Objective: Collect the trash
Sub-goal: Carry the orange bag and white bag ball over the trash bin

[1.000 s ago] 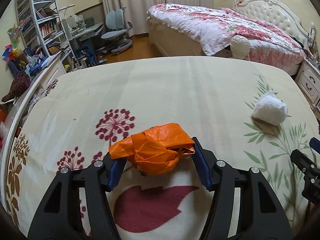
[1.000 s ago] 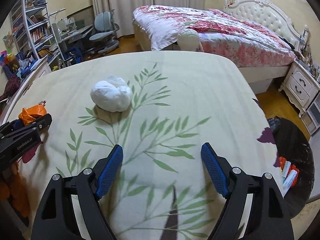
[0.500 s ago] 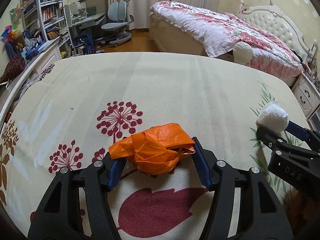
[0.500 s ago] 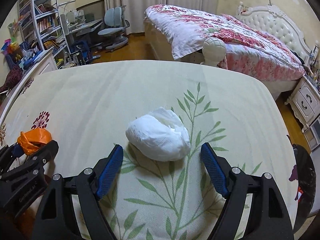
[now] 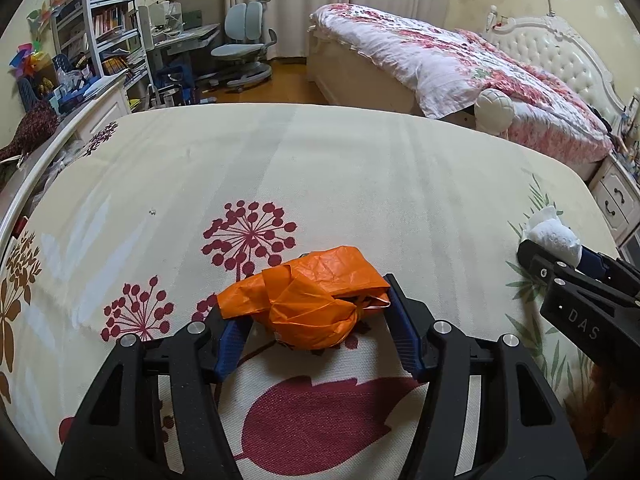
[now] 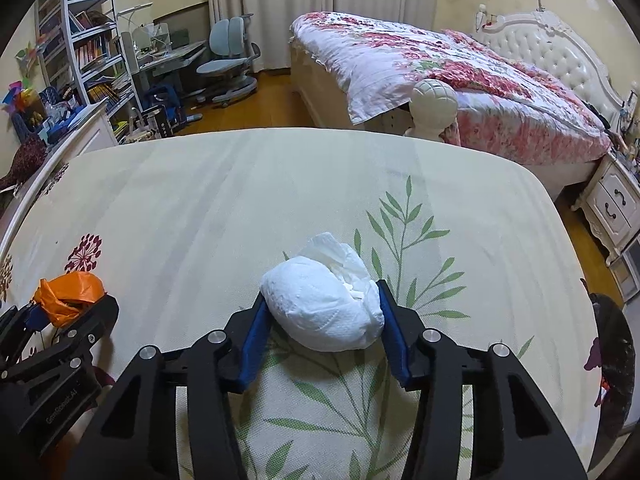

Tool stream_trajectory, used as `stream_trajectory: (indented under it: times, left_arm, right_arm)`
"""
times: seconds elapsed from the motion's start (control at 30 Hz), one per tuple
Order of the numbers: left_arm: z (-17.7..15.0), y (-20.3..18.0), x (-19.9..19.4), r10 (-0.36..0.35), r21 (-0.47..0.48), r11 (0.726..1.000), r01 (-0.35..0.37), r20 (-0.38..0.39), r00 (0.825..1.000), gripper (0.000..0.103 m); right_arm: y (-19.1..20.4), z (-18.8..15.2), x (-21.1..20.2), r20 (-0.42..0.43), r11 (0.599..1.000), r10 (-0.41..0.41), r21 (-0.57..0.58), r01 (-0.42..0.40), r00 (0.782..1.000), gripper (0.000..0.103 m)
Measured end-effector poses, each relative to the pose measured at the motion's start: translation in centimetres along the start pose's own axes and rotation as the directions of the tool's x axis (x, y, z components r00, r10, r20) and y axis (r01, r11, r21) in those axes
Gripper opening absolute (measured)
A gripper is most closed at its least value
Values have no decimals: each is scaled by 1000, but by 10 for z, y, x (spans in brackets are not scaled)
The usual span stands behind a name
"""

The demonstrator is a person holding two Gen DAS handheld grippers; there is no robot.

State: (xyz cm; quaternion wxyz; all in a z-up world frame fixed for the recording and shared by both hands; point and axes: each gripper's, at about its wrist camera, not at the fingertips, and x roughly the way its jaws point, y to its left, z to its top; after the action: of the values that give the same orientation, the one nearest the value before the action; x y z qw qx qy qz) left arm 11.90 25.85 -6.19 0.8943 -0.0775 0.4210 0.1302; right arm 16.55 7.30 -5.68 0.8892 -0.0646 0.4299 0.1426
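Note:
A crumpled orange plastic bag (image 5: 320,276) lies on the cream flowered cover (image 5: 320,160), and my left gripper (image 5: 308,300) is shut on it, blue pads pressing both sides. The bag also shows at the left of the right wrist view as an orange bag (image 6: 68,292) in the left gripper (image 6: 60,312). A white wadded paper bundle (image 6: 324,312) sits on the green leaf print. The right gripper (image 6: 321,294) is closing around it, both pads touching its sides. In the left wrist view the white bundle (image 5: 554,236) sits at the right gripper's (image 5: 560,256) tip.
A black bin (image 6: 616,344) stands off the cover's right edge. Beyond the cover are a bed with a floral quilt (image 6: 440,72), a white nightstand (image 6: 616,204), a desk chair (image 6: 228,64) and bookshelves (image 6: 88,48) at the left.
The right gripper moved left up to the white bundle and its jaws narrowed onto it. The left gripper stayed shut on the orange bag, rolling slightly.

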Motion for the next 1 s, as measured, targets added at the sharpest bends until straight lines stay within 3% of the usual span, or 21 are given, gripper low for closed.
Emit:
stream_trajectory:
  times: [0.7, 1.0]
  left_arm:
    - [-12, -19, -19, 6, 65, 998, -7, 24, 1000, 60]
    - [-33, -39, -41, -38, 76, 997, 35, 37, 999, 60]
  right_arm:
    - [-25, -54, -45, 20, 1000, -6, -9, 6, 1000, 48]
    - [-52, -76, -72, 57, 999, -17, 44, 14, 998, 48]
